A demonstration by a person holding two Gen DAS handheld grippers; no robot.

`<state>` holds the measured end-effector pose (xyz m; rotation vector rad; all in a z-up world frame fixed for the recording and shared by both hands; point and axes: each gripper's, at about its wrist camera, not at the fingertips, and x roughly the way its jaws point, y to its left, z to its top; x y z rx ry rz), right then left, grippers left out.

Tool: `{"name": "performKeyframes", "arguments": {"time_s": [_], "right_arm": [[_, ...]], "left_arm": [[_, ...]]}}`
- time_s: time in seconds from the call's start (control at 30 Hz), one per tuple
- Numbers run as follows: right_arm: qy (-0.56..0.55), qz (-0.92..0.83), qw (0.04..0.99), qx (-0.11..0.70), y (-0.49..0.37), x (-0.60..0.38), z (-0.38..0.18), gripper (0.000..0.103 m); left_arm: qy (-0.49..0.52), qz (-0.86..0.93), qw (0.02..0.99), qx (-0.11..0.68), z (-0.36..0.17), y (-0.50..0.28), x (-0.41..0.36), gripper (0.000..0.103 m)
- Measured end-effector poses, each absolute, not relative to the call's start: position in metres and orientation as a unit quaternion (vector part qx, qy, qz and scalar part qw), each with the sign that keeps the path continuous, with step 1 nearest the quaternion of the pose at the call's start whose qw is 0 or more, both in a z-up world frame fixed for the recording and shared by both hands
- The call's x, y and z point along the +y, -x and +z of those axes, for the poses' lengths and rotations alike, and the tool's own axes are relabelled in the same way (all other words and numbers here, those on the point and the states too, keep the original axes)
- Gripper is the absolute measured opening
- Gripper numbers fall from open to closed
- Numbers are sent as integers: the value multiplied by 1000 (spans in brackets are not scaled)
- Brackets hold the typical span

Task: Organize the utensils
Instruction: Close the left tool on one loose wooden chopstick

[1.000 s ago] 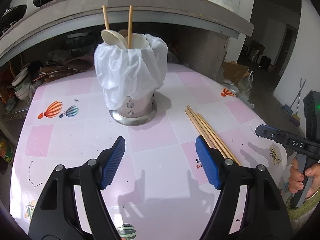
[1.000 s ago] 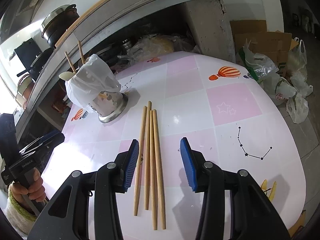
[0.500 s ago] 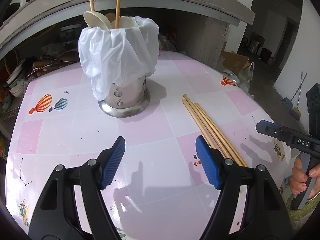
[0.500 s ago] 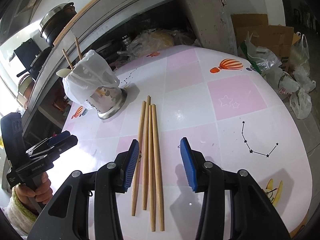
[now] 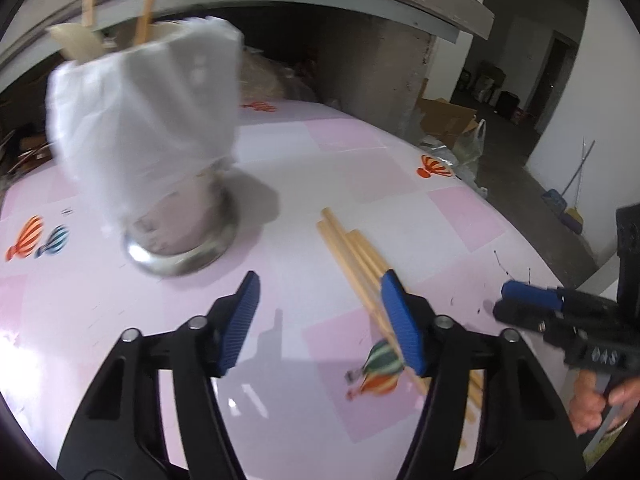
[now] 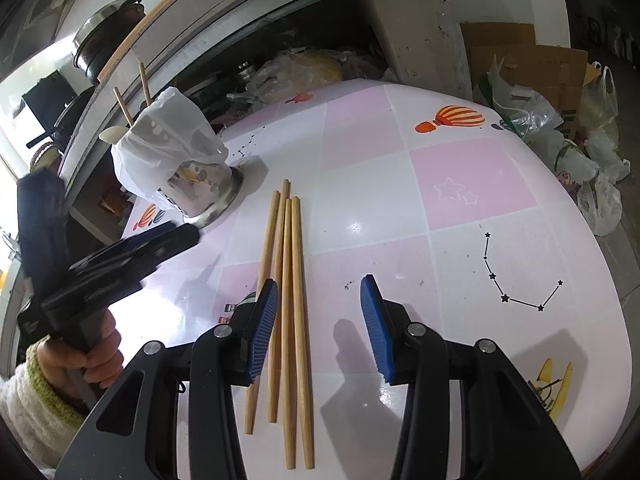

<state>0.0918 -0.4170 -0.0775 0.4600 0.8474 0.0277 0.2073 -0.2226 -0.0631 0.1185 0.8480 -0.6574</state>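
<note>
A steel utensil holder (image 5: 180, 236) lined with a white plastic bag (image 5: 148, 120) stands on the table, with two chopsticks and pale spoons sticking out of it. It also shows in the right wrist view (image 6: 200, 188). Several wooden chopsticks (image 6: 286, 280) lie side by side on the table; in the left wrist view they (image 5: 352, 256) run under my right finger. My left gripper (image 5: 320, 320) is open and empty, low over the table between holder and chopsticks. My right gripper (image 6: 318, 320) is open and empty, its left finger over the chopsticks.
The round table (image 6: 460, 184) has a pink and white checked cloth with balloon prints. A concrete counter (image 5: 320, 4) with cluttered shelves stands behind it. Plastic bags and cardboard boxes (image 6: 560, 92) lie on the floor beyond the table's right edge.
My left gripper has moved forward and right, closer to the holder and the chopsticks. The right gripper has shifted slightly forward over the chopsticks. Both stay open.
</note>
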Motion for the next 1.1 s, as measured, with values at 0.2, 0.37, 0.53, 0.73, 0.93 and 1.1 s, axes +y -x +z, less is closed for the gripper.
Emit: {"name": "performKeyframes", "arguments": {"time_s": [0.2, 0.37, 0.53, 0.73, 0.93, 1.1], "right_arm": [[-227, 6, 884, 408, -91, -422, -80, 42], [-229, 5, 883, 409, -92, -424, -82, 42], [-230, 7, 882, 410, -91, -424, -84, 42], [-231, 8, 882, 411, -91, -423, -85, 42], [-232, 7, 882, 411, -92, -422, -85, 42], [-231, 10, 882, 411, -93, -420, -85, 42]], "left_arm": [[-71, -320, 844, 424, -81, -230, -258, 31], [-93, -308, 841, 435, -94, -243, -276, 19], [-105, -299, 839, 443, -101, -253, -288, 17], [-125, -284, 839, 447, -107, -255, -292, 12], [-136, -278, 840, 445, -107, -251, -287, 9], [-136, -266, 840, 453, -107, -245, -267, 5]]}}
